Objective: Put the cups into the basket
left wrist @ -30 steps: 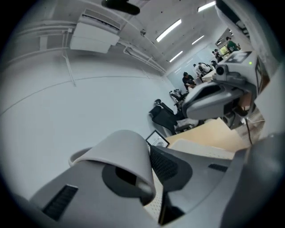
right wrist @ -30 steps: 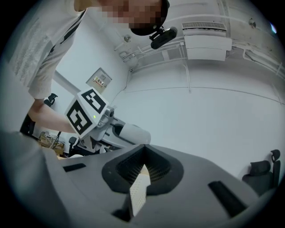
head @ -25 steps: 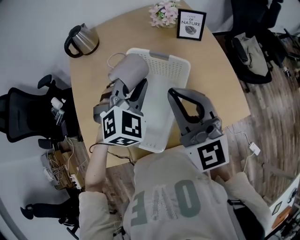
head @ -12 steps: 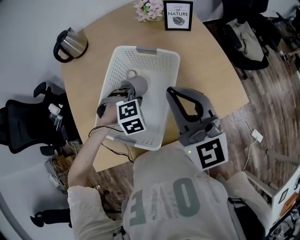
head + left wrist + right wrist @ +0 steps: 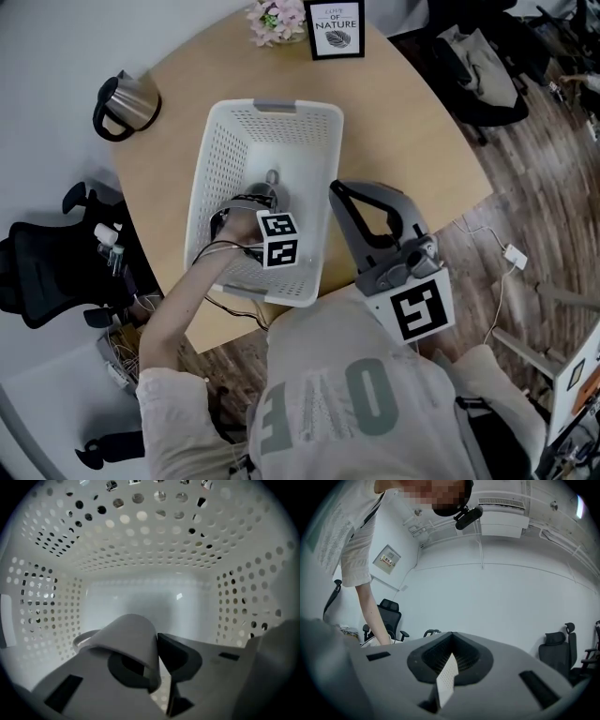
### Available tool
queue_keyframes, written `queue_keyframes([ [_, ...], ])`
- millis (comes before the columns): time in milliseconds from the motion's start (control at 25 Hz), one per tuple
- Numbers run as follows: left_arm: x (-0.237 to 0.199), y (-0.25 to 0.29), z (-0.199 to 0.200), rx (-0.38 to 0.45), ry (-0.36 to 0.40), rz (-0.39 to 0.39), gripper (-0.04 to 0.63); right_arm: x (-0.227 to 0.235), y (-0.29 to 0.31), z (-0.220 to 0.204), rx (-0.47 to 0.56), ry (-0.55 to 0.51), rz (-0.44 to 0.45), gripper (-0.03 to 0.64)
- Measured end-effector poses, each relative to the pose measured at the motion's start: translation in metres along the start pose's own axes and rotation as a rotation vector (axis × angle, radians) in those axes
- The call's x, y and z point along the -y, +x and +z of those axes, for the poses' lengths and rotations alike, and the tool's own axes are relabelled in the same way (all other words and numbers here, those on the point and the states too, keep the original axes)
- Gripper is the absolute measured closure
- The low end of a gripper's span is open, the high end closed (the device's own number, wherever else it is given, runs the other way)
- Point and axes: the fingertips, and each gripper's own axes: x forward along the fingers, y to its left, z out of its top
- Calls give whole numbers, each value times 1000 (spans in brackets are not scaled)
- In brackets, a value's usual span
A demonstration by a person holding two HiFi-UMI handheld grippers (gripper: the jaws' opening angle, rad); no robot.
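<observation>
Overhead, the left gripper reaches down inside the white perforated basket with a grey cup, while the right gripper hangs just beside the basket. From the left gripper view, its jaws, which have just been closing slightly, pinch the tilted cup's wall. From the right gripper view, the jaws meet with nothing between them.

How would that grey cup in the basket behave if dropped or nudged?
The cup looks rigid, probably ceramic, so breakable if dropped. On its round side it may roll until the handle stops it. Pinched by one wall between the fingers, it could swivel.
</observation>
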Motion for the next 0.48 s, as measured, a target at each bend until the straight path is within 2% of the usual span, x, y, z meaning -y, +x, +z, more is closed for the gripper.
queue_keyframes([
  [280, -4, 2, 2, -59, 60, 16, 514, -2, 0, -6, -16, 11, -5, 618],
  [400, -2, -4, 4, -52, 39, 15, 446, -4, 1, -6, -17, 10, 1, 618],
  [480, -5, -13, 5, -39, 22, 32, 445, -4, 2, -4, -14, 9, 5, 619],
])
